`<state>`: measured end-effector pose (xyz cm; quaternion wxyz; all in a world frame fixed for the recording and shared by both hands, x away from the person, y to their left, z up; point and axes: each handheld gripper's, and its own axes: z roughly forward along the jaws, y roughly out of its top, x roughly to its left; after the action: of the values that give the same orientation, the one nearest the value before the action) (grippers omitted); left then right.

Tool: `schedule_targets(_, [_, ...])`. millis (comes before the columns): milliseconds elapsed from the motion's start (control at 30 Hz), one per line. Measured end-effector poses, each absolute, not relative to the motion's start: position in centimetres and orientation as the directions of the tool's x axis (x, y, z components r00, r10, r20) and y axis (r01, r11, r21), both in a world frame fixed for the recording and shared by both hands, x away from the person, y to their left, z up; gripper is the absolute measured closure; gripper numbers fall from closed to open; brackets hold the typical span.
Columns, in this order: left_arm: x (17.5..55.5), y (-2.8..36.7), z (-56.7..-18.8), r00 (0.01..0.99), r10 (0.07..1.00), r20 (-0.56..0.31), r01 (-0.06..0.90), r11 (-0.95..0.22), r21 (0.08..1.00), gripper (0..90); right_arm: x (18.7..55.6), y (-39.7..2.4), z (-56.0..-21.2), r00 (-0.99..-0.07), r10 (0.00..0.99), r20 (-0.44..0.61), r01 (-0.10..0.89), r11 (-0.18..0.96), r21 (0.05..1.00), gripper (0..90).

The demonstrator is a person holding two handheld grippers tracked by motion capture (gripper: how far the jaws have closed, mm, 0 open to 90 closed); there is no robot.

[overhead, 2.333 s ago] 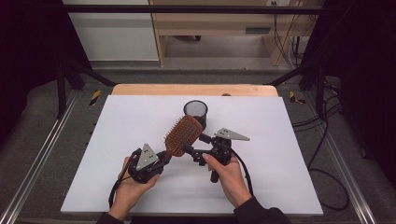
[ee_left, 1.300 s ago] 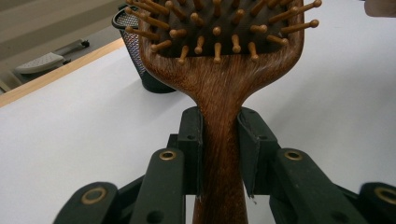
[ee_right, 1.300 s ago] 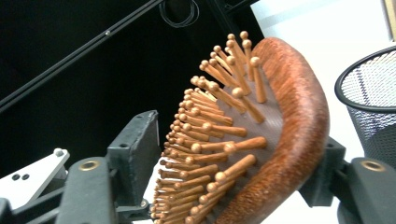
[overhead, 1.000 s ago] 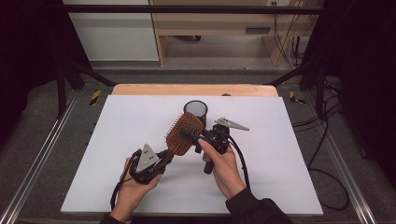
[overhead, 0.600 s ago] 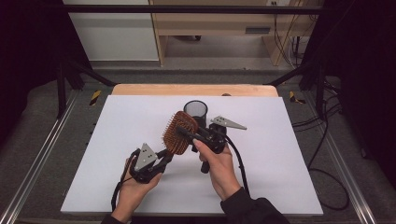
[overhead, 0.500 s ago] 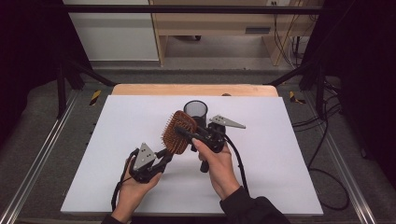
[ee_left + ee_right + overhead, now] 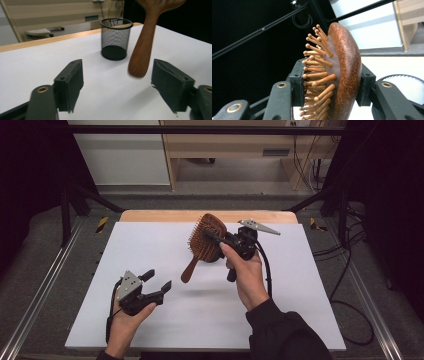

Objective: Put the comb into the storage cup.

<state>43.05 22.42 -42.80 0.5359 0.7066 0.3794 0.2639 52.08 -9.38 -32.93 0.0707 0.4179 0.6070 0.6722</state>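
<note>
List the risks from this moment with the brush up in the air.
1. The right claw grips the hairbrush only by its head, one jaw on the pins and one on the rounded back, so it may slip or pivot.
2. The left claw is open and off the handle, giving no backup.
3. The handle hangs near the mesh cup and might knock it over.

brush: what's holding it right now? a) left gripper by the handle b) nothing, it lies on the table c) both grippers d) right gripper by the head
d: the right gripper has its fingers clamped on the brush head, while the left gripper is open below the handle, apart from it.
</note>
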Motion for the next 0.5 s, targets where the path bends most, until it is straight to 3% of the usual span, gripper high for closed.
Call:
schedule_targets(167, [43.6,23.5,-43.5,0.524,0.851,-0.046,0.28,-0.121,0.952,10.0,53.2,-9.8,-31.8,-0.631,0.606,0.484,0.407,-0.272,0.872,52.5])
schedule_targets(500, [44.0,24.3,-44.1,0.504,0.862,-0.056,0.283,-0.104,0.953,7.4,54.9,-9.8,-30.3,-0.626,0.607,0.49,0.382,-0.309,0.871,52.4])
